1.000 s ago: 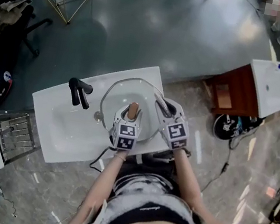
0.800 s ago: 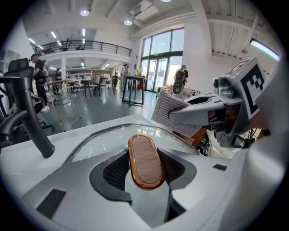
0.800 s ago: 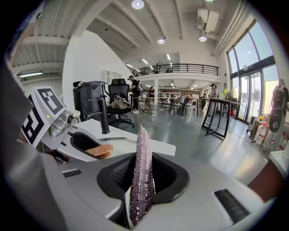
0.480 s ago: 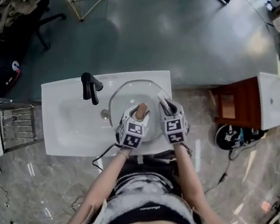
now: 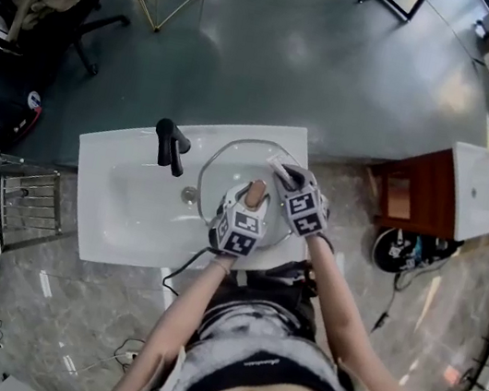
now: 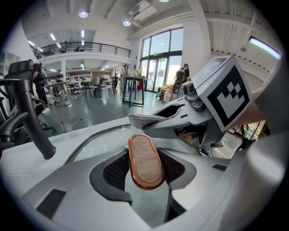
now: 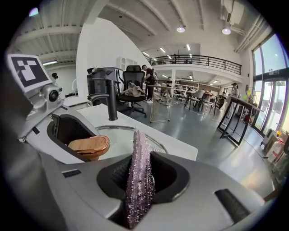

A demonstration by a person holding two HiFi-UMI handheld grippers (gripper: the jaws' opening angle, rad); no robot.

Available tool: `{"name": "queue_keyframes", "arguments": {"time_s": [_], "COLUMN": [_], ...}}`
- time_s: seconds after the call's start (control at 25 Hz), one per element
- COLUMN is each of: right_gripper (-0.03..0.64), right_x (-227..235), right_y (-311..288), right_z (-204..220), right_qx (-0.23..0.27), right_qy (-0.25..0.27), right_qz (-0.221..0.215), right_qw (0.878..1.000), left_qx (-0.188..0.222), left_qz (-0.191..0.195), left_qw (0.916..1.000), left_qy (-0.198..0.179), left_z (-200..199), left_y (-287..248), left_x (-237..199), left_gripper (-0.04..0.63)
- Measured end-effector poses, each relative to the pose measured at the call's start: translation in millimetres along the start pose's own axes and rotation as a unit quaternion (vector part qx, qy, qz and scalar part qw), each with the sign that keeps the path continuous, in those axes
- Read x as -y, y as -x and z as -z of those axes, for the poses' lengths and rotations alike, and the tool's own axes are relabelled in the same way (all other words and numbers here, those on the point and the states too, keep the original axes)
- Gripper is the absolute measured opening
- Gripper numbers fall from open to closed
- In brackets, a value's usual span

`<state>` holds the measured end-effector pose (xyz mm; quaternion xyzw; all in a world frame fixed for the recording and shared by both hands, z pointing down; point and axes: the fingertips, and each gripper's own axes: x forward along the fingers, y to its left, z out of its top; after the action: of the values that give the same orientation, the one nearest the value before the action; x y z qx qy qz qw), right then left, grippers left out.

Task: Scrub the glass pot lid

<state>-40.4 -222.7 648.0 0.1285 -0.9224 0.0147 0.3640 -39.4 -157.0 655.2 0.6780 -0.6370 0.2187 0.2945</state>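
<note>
The glass pot lid (image 5: 231, 167) lies over the right part of the white sink (image 5: 121, 206). My left gripper (image 5: 251, 202) is shut on its knob (image 6: 145, 159), an oval wooden knob with a copper rim, and holds it from the near side. Just to the right, my right gripper (image 5: 284, 171) is shut on a silvery scrub pad (image 7: 139, 173) that stands on edge between the jaws. In the left gripper view the scrub pad (image 6: 145, 118) juts from the right gripper (image 6: 180, 118) a little above the glass. The lid (image 7: 121, 135) shows beyond the pad's tip.
A black faucet (image 5: 171, 145) stands at the sink's back, left of the lid; the faucet (image 6: 28, 118) looms at the left. A metal rack (image 5: 31, 209) is left of the sink, a brown cabinet (image 5: 408, 195) to the right. A black cable (image 5: 177, 272) hangs below the front edge.
My right gripper has come down and drawn closer to the left gripper over the lid, rolling a little with the pad in it. The left gripper keeps its hold on the knob.
</note>
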Motion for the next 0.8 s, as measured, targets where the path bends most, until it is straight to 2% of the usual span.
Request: {"name": "queue_keyframes", "arguments": {"time_s": [0.36, 0.8], "right_gripper": [0.084, 0.084], "right_x": [-15.8, -45.8], "right_y": [-19.2, -56.4], "right_z": [-21.4, -52.3], "right_qx": [-0.003, -0.026], "right_qy": [0.054, 0.132], "right_qz": [-0.067, -0.188], "right_qw": [0.996, 0.973], "left_qx": [-0.001, -0.001], "left_qz": [0.001, -0.001], "left_qw": [1.0000, 1.0000], "left_qy": [0.002, 0.003], "left_z": [-1.6, 0.4], "left_y": [0.4, -2.1], "left_x": [0.8, -0.8], "left_gripper": [0.207, 0.207]}}
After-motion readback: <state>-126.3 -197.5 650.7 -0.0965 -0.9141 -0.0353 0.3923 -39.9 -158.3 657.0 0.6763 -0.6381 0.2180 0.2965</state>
